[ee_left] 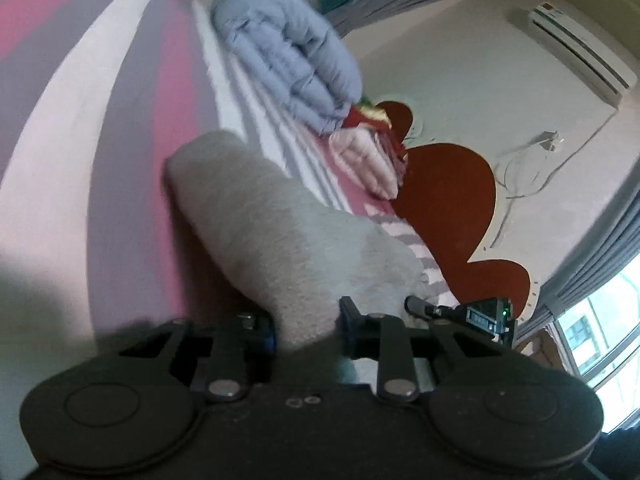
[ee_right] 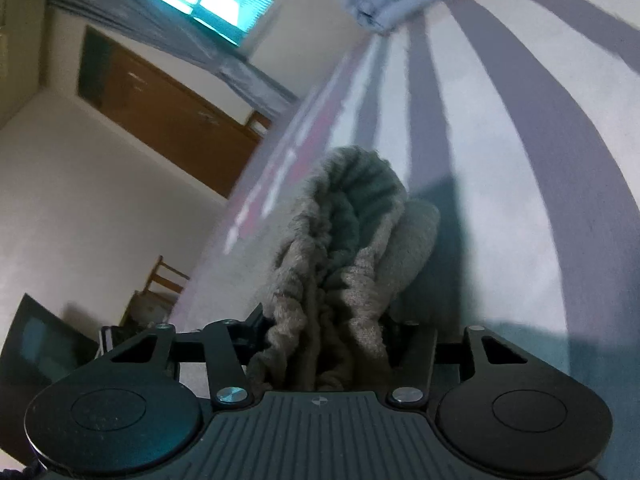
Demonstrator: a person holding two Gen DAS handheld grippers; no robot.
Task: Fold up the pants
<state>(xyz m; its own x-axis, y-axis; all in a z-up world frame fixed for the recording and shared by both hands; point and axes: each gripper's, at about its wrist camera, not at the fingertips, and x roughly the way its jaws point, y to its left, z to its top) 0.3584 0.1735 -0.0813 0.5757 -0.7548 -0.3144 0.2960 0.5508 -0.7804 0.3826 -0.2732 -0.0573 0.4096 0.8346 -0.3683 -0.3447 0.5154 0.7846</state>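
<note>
Here, from my left side across to my right:

Bed: the pink, grey and white striped bed sheet fills the left of my left wrist view and the right of my right wrist view.

Left tongs: my left tongs are pinching a fold of the soft grey fleece pants; the cloth fills the gap between the two fingers.

Pants, left view: the grey leg stretches from my fingers up and away, lying on the striped sheet.

Bedding: a folded pale blue quilt sits further along the bed, with a pink quilted bundle just beside it, against the dark red headboard.

Wall: a white air conditioner hangs high at the right.

Right tongs: my right tongs are clamped on the gathered elastic waistband of the pants; the bunched cloth sits between the fingers and rises ahead of them, opening to show its darker inside.

Room, right view: a brown wooden door and a wooden chair stand at the left, beyond the bed edge.
</note>
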